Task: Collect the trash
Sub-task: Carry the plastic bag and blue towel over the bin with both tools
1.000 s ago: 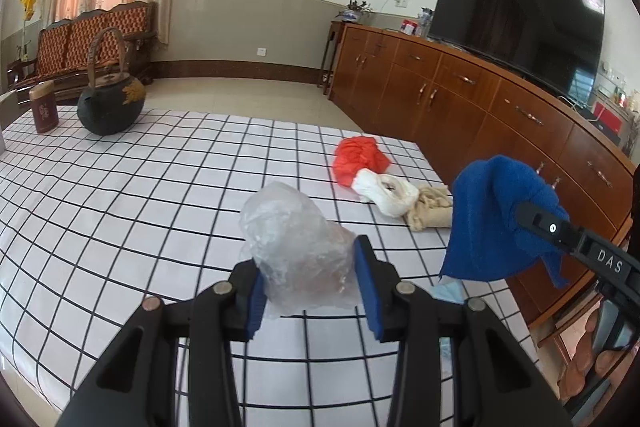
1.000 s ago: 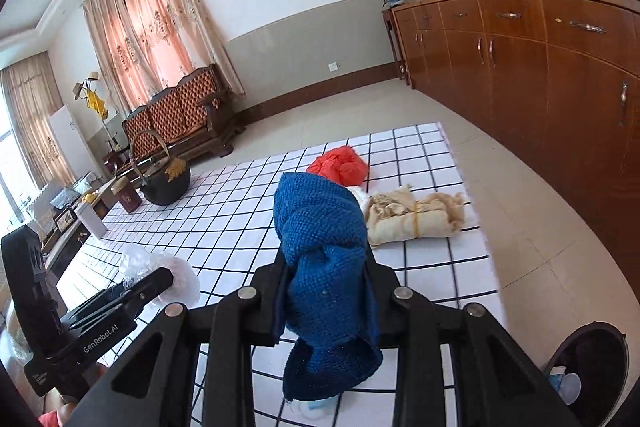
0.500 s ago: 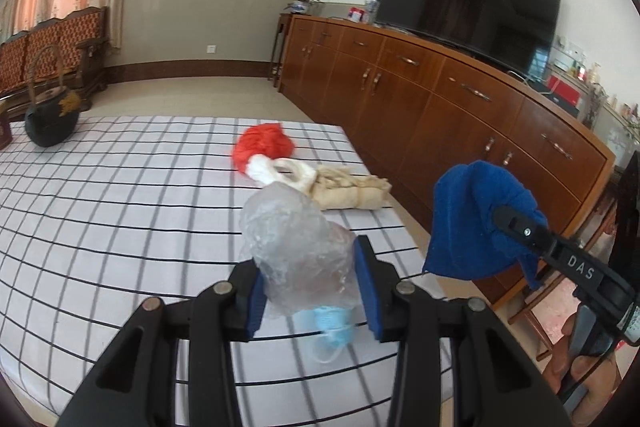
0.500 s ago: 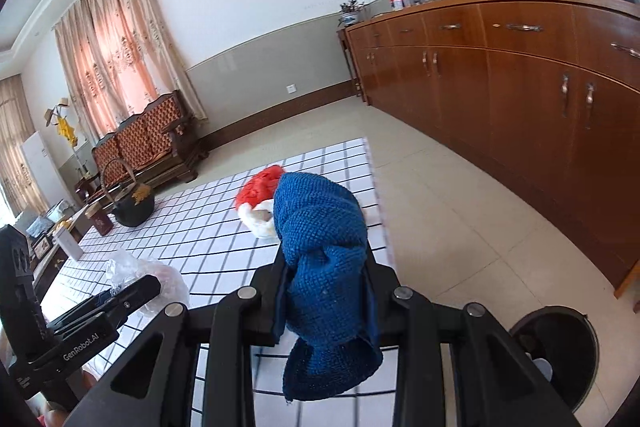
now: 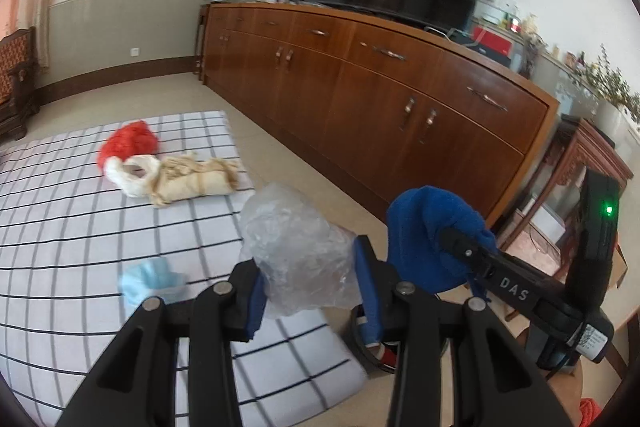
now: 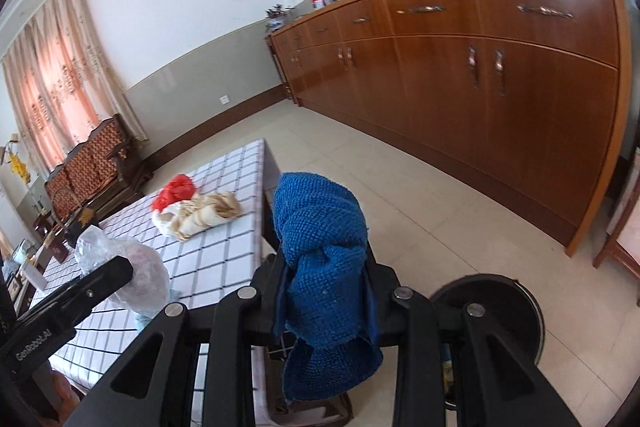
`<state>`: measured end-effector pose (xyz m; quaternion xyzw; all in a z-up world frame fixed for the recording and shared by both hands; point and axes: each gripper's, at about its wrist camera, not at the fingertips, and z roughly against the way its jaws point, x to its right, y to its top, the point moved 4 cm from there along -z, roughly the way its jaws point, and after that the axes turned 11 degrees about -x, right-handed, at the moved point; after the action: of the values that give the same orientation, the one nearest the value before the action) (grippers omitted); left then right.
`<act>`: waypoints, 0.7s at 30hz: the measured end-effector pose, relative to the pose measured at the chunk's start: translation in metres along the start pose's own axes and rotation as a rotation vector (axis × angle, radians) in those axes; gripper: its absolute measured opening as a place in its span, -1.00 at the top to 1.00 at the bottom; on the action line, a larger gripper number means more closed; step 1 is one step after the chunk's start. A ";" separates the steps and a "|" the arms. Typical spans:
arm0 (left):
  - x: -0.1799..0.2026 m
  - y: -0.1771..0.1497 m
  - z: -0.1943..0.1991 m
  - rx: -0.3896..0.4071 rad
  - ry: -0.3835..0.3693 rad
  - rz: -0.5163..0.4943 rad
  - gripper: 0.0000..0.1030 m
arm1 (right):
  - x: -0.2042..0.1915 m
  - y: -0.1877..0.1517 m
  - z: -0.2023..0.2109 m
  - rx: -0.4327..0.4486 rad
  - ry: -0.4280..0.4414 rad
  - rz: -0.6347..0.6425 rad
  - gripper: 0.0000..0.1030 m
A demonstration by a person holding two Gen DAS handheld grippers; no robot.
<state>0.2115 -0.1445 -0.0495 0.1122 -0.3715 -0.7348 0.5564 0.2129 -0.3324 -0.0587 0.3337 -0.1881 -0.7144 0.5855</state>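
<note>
left gripper (image 5: 308, 291) clamped on clear plastic wad (image 5: 296, 247) over checkered counter (image 5: 80, 211) corner, right gripper (image 6: 326, 299) clamped on blue cloth (image 6: 324, 259) above black bin (image 6: 516, 311) on floor beside counter, red bag (image 5: 128, 145), white bag (image 5: 132, 175), tan bundle (image 5: 200, 179), blue mask (image 5: 150, 279) lying on counter

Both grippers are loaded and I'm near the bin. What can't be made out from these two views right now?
- Trash bin contents: right wrist view, gripper body covers most of the opening; left wrist view shows only a sliver.
- Blue face mask on the table: left wrist view, motion-blurred, partly behind the left gripper.
- Blue cloth lower end: hangs behind the right gripper frame.
- Clear plastic bag contents: indistinct.
</note>
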 end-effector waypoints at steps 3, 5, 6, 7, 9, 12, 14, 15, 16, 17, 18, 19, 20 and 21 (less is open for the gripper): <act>0.023 -0.002 -0.014 -0.027 -0.026 -0.033 0.20 | 0.026 -0.006 0.004 -0.010 -0.029 -0.035 0.38; 0.035 -0.003 -0.023 -0.046 -0.044 -0.046 0.20 | 0.045 -0.010 0.009 -0.011 -0.057 -0.056 0.38; 0.043 -0.004 -0.029 -0.060 -0.057 -0.054 0.20 | 0.052 -0.012 0.009 -0.014 -0.068 -0.067 0.38; 0.048 -0.005 -0.033 -0.068 -0.064 -0.060 0.20 | 0.059 -0.015 0.011 -0.016 -0.075 -0.076 0.38; 0.063 -0.009 -0.044 -0.089 -0.081 -0.080 0.20 | 0.079 -0.021 0.013 -0.028 -0.097 -0.108 0.38; 0.083 -0.015 -0.059 -0.125 -0.100 -0.103 0.20 | 0.102 -0.029 0.014 -0.049 -0.118 -0.151 0.38; 0.093 -0.021 -0.069 -0.151 -0.109 -0.119 0.20 | 0.118 -0.036 0.013 -0.065 -0.135 -0.180 0.38; 0.099 -0.024 -0.076 -0.166 -0.111 -0.128 0.20 | 0.124 -0.038 0.013 -0.072 -0.139 -0.190 0.38; 0.102 -0.027 -0.081 -0.178 -0.113 -0.133 0.20 | 0.132 -0.041 0.012 -0.083 -0.143 -0.208 0.38; 0.106 -0.030 -0.087 -0.193 -0.115 -0.138 0.20 | 0.138 -0.043 0.012 -0.090 -0.148 -0.219 0.38; 0.109 -0.033 -0.094 -0.208 -0.117 -0.141 0.20 | 0.144 -0.046 0.011 -0.101 -0.158 -0.232 0.38; 0.112 -0.036 -0.100 -0.221 -0.117 -0.142 0.20 | 0.150 -0.048 0.009 -0.112 -0.163 -0.246 0.38; 0.114 -0.039 -0.107 -0.235 -0.116 -0.141 0.20 | 0.157 -0.049 0.007 -0.124 -0.166 -0.262 0.38; 0.115 -0.042 -0.115 -0.254 -0.113 -0.137 0.20 | 0.161 -0.051 0.004 -0.133 -0.171 -0.272 0.38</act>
<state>0.2065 -0.2923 -0.1298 0.0244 -0.2977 -0.8172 0.4930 0.1593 -0.4751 -0.1303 0.2549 -0.1427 -0.8236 0.4861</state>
